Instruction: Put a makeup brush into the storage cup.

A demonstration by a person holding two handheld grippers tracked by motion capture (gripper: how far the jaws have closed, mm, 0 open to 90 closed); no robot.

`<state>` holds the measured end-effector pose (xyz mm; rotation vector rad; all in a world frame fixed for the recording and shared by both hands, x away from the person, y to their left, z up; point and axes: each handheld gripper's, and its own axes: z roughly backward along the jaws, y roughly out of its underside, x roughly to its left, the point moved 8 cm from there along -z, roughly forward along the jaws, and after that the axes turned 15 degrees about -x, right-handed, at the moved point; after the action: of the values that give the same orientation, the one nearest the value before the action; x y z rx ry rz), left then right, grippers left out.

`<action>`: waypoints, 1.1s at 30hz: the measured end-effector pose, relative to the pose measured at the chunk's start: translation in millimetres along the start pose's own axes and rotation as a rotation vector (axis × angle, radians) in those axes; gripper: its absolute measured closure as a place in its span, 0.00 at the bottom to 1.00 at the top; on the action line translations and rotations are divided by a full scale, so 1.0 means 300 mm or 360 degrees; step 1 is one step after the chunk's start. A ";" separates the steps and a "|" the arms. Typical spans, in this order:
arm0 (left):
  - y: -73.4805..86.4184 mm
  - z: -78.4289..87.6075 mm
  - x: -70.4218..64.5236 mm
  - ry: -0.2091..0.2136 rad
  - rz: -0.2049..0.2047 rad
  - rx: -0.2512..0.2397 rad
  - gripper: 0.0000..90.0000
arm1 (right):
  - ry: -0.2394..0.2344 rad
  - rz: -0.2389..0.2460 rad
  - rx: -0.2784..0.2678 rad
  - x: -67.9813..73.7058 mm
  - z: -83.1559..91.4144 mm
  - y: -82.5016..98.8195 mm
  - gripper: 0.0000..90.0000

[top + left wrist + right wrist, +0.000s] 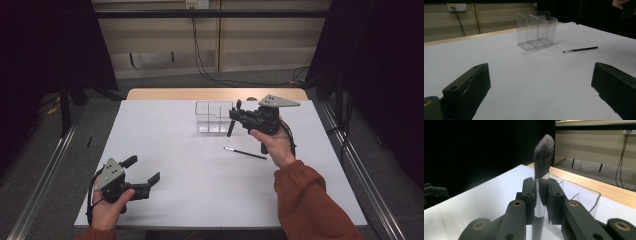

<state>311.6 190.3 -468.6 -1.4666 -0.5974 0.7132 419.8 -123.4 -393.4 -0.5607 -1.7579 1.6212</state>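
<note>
My right gripper [234,116] is shut on a makeup brush [230,130] and holds it upright, just right of a clear divided box [200,112]. In the right gripper view the pads [529,192] clamp the brush's silver ferrule, with the grey bristle head [544,152] above and the clear box [584,195] behind. A thin black liner brush [245,153] lies flat on the white table [200,185], below that hand. My left gripper [142,170] stands open at the front left, nothing between its jaws. From the left gripper [540,72], the box [536,30] and thin brush [580,49] lie far ahead.
The white sheet covers the table except a wooden strip [215,94] at the far edge. Metal rails [40,180] run along both sides on the floor. Cables [210,75] hang behind the table. Dark curtains flank the room.
</note>
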 end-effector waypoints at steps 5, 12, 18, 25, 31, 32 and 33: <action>0.003 0.002 0.010 -0.0018 0.0031 0.0009 0.03 | 0.0032 0.0020 0.0007 -0.031 -0.025 -0.020 0.87; 0.006 0.005 0.008 -0.0030 0.0034 0.0022 0.03 | 0.0090 0.0054 -0.0003 -0.079 -0.069 -0.061 0.87; 0.009 0.002 0.006 -0.0026 0.0019 0.0033 0.03 | 0.0122 0.0085 -0.0010 -0.104 -0.119 -0.081 0.87; 0.001 0.000 -0.002 0.0004 0.0026 0.0003 0.04 | 0.0153 0.0128 -0.0023 -0.124 -0.171 -0.089 0.87; 0.003 0.000 0.001 -0.0003 0.0026 0.0009 0.04 | 0.0210 0.0105 0.0018 -0.166 -0.196 -0.048 0.87; 0.003 0.000 0.001 0.0000 0.0029 0.0010 0.04 | 0.0215 0.0101 0.0015 -0.171 -0.197 -0.046 0.87; 0.003 0.000 0.001 0.0004 0.0028 0.0011 0.04 | 0.0222 0.0105 0.0015 -0.175 -0.198 -0.045 0.87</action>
<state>311.8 190.5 -469.6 -1.4675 -0.5804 0.7265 500.1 -121.3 -389.9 -0.7167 -1.6443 1.5944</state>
